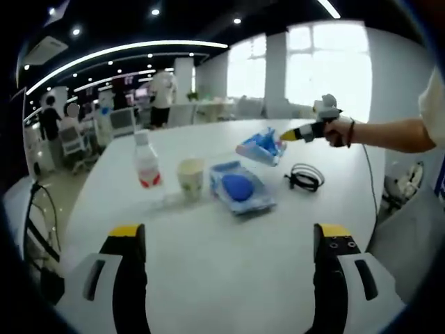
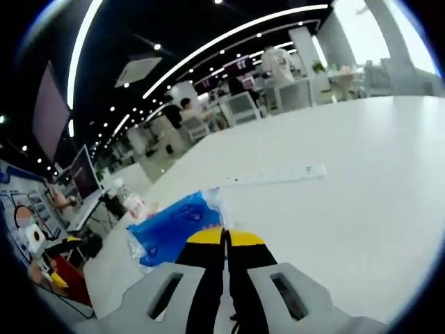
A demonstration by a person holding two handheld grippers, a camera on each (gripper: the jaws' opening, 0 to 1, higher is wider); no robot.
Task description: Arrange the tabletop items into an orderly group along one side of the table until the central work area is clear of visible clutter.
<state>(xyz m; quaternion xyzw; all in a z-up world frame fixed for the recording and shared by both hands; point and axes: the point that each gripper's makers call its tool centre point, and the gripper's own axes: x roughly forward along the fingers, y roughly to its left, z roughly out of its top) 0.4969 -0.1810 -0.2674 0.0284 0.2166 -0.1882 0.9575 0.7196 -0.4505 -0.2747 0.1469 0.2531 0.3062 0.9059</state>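
On the white table [image 1: 229, 271] stand a clear bottle with a red label [image 1: 146, 161] and a paper cup [image 1: 191, 176]. Next to the cup lies a flat blue pack [image 1: 238, 188], and a coiled black cable [image 1: 304, 177] lies to its right. My left gripper [image 1: 229, 231] is open wide over the near table, holding nothing. A hand [image 1: 338, 129] brings my right gripper [image 1: 284, 136] in from the right. In the right gripper view my right gripper [image 2: 224, 236] is shut on the edge of a blue packet [image 2: 174, 226], which hangs just above the table.
A long white power strip [image 2: 274, 177] lies on the table beyond the packet. The bottle [image 2: 132, 203] shows small at the left. Office desks, chairs and people stand beyond the table's far edge. Bare tabletop [image 2: 361, 209] spreads to the right.
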